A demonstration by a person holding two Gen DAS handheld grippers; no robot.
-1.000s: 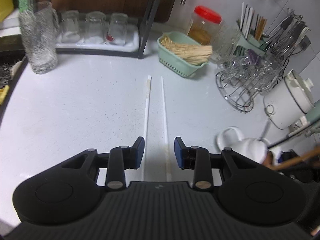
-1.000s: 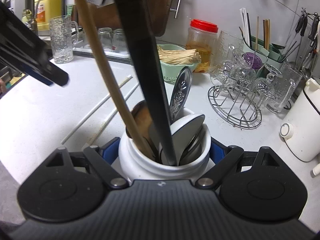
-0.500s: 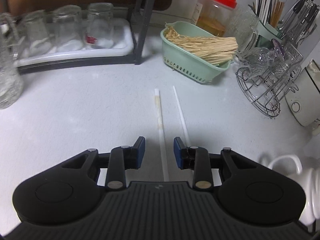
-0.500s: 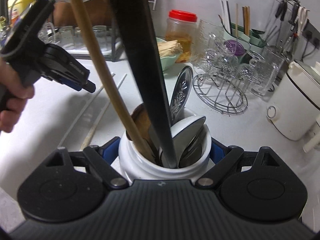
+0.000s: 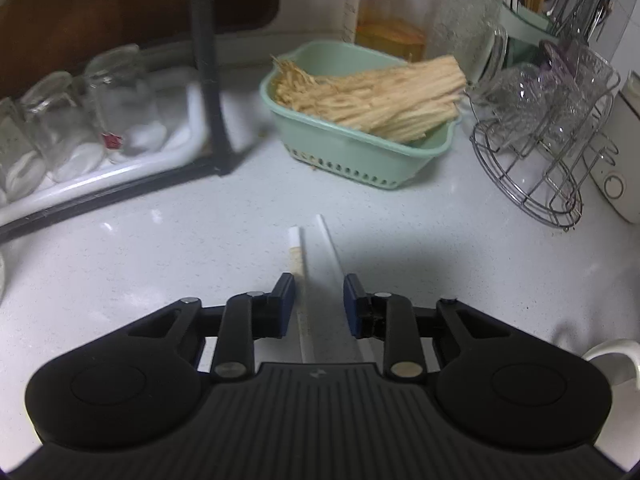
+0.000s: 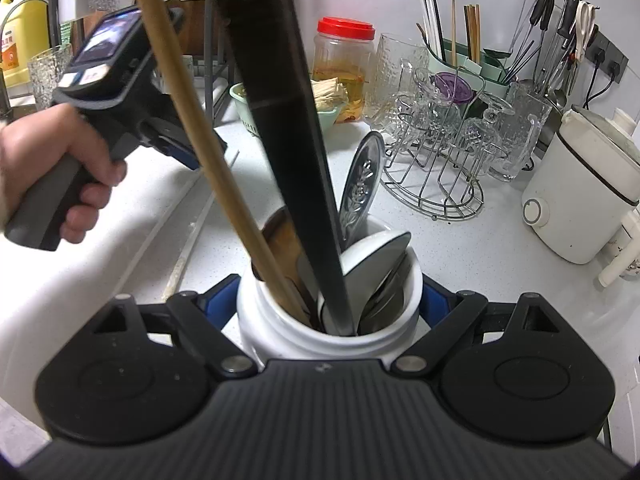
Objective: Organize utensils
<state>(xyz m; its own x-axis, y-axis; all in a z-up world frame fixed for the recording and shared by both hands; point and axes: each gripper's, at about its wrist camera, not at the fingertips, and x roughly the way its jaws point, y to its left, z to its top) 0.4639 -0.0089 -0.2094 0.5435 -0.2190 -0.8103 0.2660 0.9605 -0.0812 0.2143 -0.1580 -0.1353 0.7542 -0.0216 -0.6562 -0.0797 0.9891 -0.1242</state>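
Note:
Two white chopsticks (image 5: 295,248) (image 5: 326,236) lie side by side on the pale counter and run back between the jaws of my left gripper (image 5: 319,304). The jaws are closing, low over the counter; the left stick lies close to the left pad, and neither pad visibly presses a stick. The right wrist view shows a hand (image 6: 60,168) carrying that gripper over the chopsticks (image 6: 188,244). My right gripper (image 6: 328,300) is shut on a white ceramic utensil jar (image 6: 280,320). In the jar stand a wooden handle (image 6: 192,120), a black handle (image 6: 288,120) and metal spoons (image 6: 360,192).
Beyond the chopsticks sits a green basket (image 5: 360,152) of pale dried sticks, with a red-lidded jar (image 5: 392,12) behind. A wire rack of glasses (image 5: 532,160) stands at right, a white cooker (image 6: 580,200) beyond it. A black shelf post (image 5: 208,80) and a tray of glasses (image 5: 100,132) are at left.
My left gripper has moved forward along the chopsticks and lower to the counter, and its jaws have narrowed a little. The right gripper keeps hold of the jar, nearly still.

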